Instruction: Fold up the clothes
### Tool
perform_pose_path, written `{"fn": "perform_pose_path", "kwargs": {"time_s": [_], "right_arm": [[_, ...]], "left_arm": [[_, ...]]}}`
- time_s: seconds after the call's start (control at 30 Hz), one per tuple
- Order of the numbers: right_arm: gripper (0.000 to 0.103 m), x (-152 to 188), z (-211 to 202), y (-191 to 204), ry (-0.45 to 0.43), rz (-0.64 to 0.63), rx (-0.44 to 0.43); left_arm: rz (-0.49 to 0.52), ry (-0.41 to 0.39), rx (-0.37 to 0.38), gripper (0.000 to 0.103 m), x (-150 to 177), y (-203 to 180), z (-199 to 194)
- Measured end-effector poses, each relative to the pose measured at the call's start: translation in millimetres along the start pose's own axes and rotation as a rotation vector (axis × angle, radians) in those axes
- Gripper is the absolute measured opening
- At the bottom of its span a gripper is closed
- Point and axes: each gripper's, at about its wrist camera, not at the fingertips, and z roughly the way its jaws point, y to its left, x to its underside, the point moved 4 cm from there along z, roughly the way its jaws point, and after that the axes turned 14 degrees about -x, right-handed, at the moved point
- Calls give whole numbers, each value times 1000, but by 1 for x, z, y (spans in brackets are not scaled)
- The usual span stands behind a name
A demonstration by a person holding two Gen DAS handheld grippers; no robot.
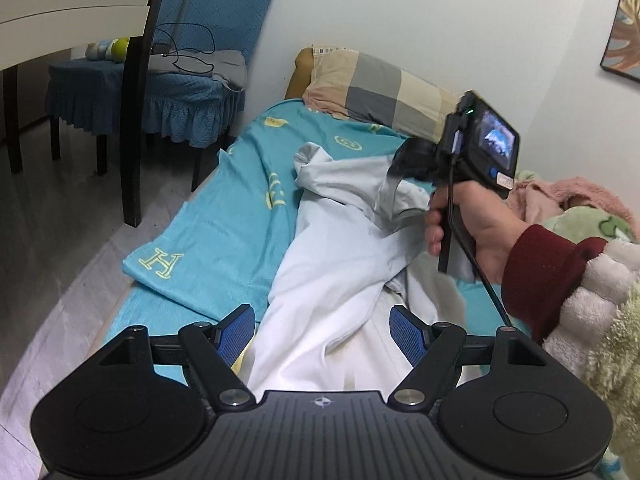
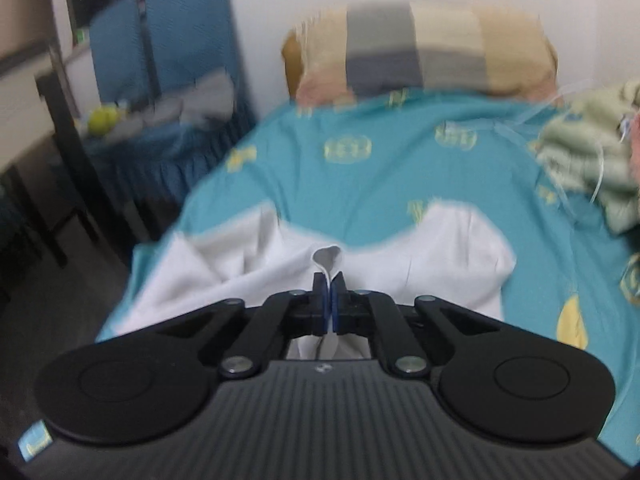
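A pale white-grey garment (image 1: 336, 248) lies crumpled on the teal bed sheet (image 1: 224, 216). My left gripper (image 1: 322, 334) is open, its blue pads on either side of the garment's near part, low over it. My right gripper (image 2: 330, 300) is shut on a fold of the garment (image 2: 452, 248) and holds it lifted. In the left wrist view the right gripper (image 1: 404, 160) is above the garment's far part, with cloth hanging from it. The right wrist view is blurred.
A checked pillow (image 1: 380, 84) lies at the head of the bed against the wall. Blue-covered chairs (image 1: 180, 92) and a dark table leg (image 1: 136, 120) stand to the left. Green and pink blankets (image 1: 576, 212) lie to the right.
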Motion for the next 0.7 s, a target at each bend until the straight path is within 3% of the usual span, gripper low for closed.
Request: {"fn": "perform_pose_path", "kwargs": {"time_s": [0.17, 0.27, 0.4, 0.57, 0.63, 0.67, 0.7], "right_arm": [[4, -22, -16, -33, -125, 50, 134], [4, -16, -8, -66, -100, 113, 220], [5, 0, 8, -91, -51, 173, 220], [7, 8, 6, -95, -6, 220, 170], [13, 10, 1, -94, 13, 227, 152], [30, 10, -7, -90, 21, 214, 146], [56, 11, -18, -85, 24, 196, 146]], "left_arm": [[24, 7, 3, 76, 8, -5, -5], [59, 19, -11, 76, 13, -11, -1], [100, 38, -29, 76, 18, -19, 7], [129, 55, -59, 76, 20, -23, 20], [132, 56, -67, 76, 19, -23, 24], [131, 53, -69, 76, 19, -23, 24], [129, 50, -72, 76, 19, -23, 25]]}}
